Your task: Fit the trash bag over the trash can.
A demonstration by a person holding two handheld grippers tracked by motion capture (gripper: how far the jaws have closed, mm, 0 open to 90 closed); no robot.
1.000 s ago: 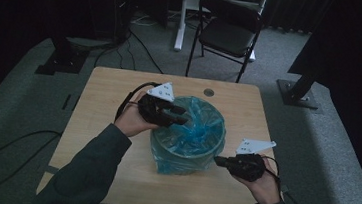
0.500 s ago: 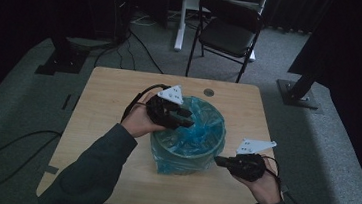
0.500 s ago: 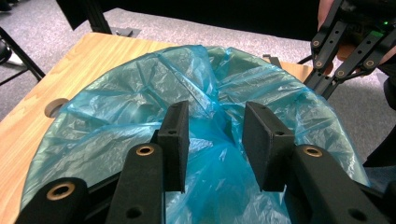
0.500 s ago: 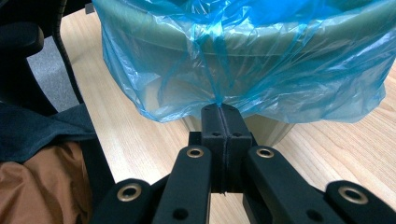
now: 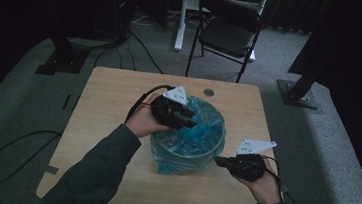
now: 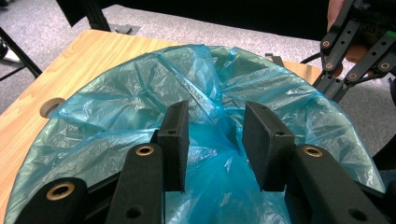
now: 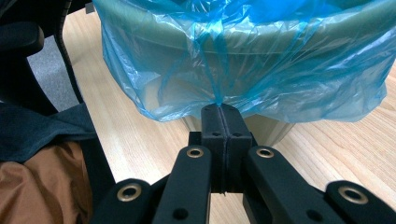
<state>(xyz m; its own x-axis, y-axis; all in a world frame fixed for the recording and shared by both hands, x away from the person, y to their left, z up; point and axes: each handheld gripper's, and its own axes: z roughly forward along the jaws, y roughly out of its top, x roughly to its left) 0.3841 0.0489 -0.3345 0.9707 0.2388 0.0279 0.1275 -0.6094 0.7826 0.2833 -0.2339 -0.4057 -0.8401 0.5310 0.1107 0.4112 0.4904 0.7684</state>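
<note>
While our right gripper (image 7: 223, 108) pinches the blue bag (image 5: 201, 129) at the near side of the bin (image 7: 261, 128), which stands mid-table, hard pulling could tear the thin film. Our left gripper (image 6: 216, 140) hangs released over the bin's mouth; closing carelessly, we might grab too little plastic and drag the liner off the rim.

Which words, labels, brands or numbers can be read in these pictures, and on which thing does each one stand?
None can be read. The blue bag, the bin, the table and the black jaws carry no print. The grey plates on the left gripper and right gripper show small dark marks, too blurred to tell if they are writing.
</note>
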